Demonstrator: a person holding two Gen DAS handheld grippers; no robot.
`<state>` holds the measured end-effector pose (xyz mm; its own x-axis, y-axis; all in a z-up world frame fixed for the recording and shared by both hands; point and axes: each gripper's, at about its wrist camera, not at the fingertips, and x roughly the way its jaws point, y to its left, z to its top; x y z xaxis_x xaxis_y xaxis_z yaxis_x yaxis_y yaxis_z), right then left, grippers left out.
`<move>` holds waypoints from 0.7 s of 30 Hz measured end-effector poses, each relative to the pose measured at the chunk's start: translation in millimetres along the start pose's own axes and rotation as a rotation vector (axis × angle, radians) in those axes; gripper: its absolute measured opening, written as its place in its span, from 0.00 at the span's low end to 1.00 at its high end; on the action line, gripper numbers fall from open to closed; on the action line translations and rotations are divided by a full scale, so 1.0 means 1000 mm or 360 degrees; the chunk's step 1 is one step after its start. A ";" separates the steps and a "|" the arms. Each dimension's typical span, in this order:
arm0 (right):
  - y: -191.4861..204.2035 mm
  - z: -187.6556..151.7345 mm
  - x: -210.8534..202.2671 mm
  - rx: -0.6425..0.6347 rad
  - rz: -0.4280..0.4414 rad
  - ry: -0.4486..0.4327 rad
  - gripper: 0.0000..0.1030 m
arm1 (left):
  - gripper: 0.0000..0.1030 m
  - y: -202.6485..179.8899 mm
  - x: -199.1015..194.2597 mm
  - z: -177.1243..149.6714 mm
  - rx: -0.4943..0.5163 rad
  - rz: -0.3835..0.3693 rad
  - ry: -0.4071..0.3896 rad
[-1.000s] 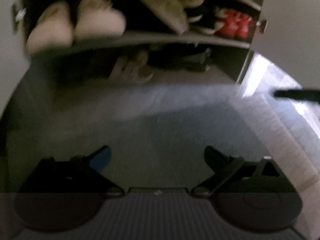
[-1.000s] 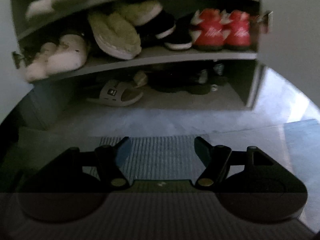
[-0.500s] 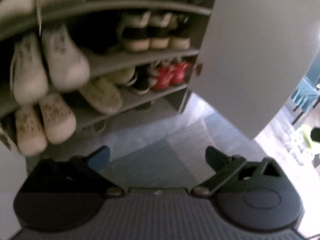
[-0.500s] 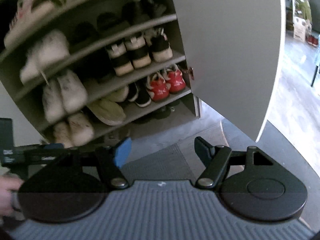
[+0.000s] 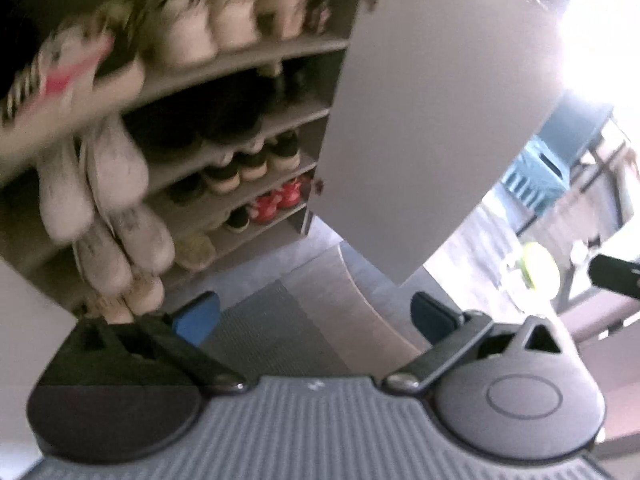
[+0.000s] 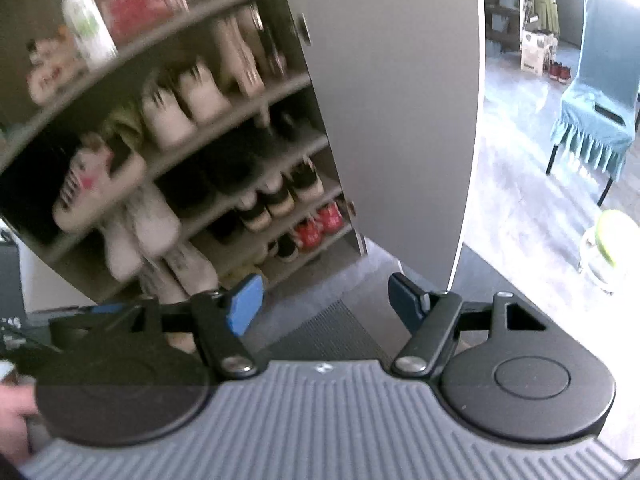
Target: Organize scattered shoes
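Strong daylight pouring in well to the right of the fingers, blown out to pure white in the left wrist view. Dim and shadowed inside the shoe cabinet (image 6: 168, 152) ahead and to the left, dark pairs lost in gloom. Heavy motion blur over the pale shoes (image 5: 100, 184) nearest the left finger (smeared past telling shapes). Sharper on the cabinet door (image 6: 392, 120). Shelves bowed by fisheye bending, corners curving off.
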<state>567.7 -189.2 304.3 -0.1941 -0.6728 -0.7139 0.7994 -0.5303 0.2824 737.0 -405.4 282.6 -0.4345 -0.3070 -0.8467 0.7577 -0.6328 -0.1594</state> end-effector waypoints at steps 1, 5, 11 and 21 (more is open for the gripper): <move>0.000 0.009 -0.012 0.0017 0.0021 -0.0017 0.86 | 0.99 -0.007 -0.017 0.019 0.0048 -0.0009 -0.0014; -0.009 0.051 -0.043 0.0018 0.0137 -0.0083 1.00 | 1.00 -0.030 -0.062 0.068 0.0133 0.0008 -0.0186; -0.042 0.124 -0.035 -0.0259 0.0249 -0.0099 1.00 | 0.99 -0.067 -0.078 0.101 -0.0120 0.0252 -0.0367; -0.125 0.301 0.025 -0.0707 0.0381 -0.0024 0.89 | 0.99 -0.068 -0.078 0.096 -0.0710 0.0398 -0.0238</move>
<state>291.9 -294.7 444.0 0.0185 -0.7579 -0.6521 0.9866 -0.0918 0.1347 672.9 -406.5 408.3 -0.2543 -0.5281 -0.8102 0.9663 -0.1735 -0.1901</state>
